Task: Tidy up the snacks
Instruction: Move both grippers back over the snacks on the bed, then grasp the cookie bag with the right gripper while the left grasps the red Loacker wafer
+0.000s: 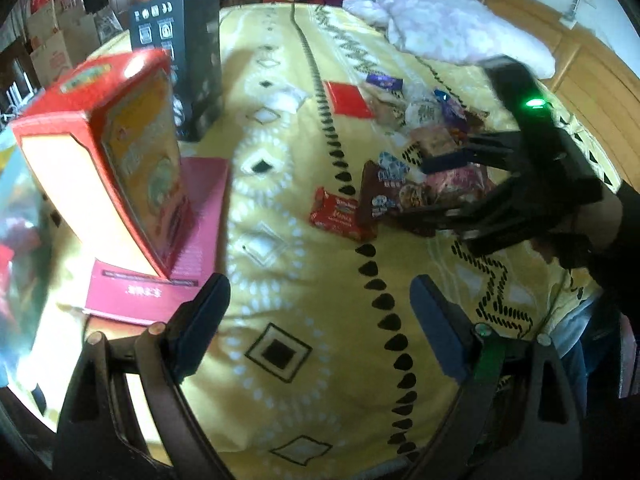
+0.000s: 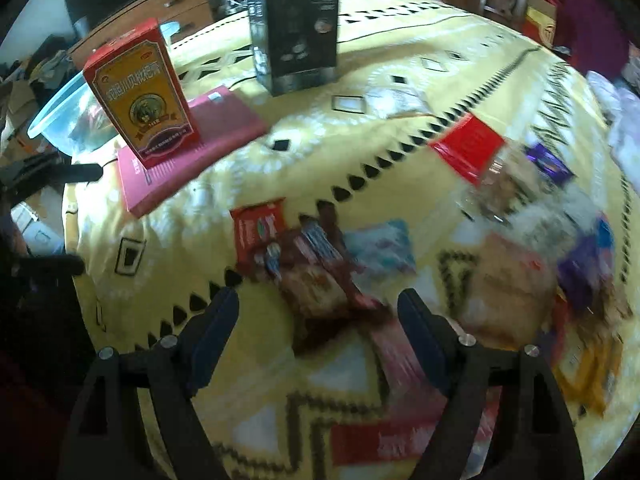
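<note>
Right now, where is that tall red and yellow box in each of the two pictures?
Left wrist view: the red and yellow box stands at the left edge, upright on the flat pink box.
Right wrist view: the same box stands upper left, on the pink box.
Shared landmark: the black carton behind it.

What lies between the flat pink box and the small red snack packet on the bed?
Only bare yellow patterned bedspread lies between the flat pink box and the red snack packet; the left wrist view shows it.
</note>
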Demonstrator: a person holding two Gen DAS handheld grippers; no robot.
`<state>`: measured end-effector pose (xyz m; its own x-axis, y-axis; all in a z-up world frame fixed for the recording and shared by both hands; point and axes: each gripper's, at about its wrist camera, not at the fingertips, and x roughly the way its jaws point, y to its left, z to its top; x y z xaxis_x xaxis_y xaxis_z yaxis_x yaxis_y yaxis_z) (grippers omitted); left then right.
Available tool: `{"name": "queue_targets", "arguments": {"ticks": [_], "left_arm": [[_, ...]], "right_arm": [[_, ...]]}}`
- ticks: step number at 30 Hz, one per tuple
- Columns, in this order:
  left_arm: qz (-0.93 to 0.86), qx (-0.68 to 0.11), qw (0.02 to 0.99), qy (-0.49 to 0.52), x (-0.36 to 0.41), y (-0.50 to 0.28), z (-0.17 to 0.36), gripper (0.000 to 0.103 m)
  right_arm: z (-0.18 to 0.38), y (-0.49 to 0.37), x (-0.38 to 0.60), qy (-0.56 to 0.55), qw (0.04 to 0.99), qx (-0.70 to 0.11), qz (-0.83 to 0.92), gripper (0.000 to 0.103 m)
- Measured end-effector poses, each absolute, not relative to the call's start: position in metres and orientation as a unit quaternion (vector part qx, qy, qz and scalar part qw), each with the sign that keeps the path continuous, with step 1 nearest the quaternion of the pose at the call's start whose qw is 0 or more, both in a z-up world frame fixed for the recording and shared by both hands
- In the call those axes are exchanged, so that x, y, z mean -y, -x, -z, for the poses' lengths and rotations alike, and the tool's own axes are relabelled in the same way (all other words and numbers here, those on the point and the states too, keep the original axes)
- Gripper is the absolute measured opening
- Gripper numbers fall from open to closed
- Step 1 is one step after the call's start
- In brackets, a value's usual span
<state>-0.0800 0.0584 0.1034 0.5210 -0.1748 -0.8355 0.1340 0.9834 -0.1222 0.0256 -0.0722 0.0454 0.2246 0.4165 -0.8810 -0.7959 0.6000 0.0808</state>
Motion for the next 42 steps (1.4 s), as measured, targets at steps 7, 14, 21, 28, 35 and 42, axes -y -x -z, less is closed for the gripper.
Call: {"name": "queue_targets", "arguments": {"ticks": [7,14,21,28,35,42], "left_arm": [[0.102,-0.475,0.874,0.029,-0.050,0.075,-0.096,0.091],[0.102,-0.498,0.859,0.058,-0.038,0.020,-0.057,0.090],[0.076,-0.529,0.842,0.066,-0.021,-0.006,-0.030,0.089],[0.289,-0.527,0.797,0.060,0.007,0.037,-0.064,0.072],[0.126,-0.494,0.860,-0.005,-0.017,-0.003,-0.045,0.074],[0.261,-0.524,0.811,-0.007,0.021,0.013,-0.041,0.069]], "right_arm": [[-0.025,-0.034,0.072,0.205,0.772,-0.479,-0.364,0.053],[-0.073,-0.011,0.166,-0.004,0.829,-0.451,-0.331,0.053],[-0.061,0.017,0.215,-0.094,0.831,-0.457,-0.301,0.053],[-0.064,0.016,0.237,-0.126,0.840,-0.443,-0.287,0.053],[-0.058,0.018,0.256,-0.163,0.837,-0.444,-0.277,0.053],[-0.054,0.026,0.264,-0.182,0.835,-0.445,-0.269,0.053]]}}
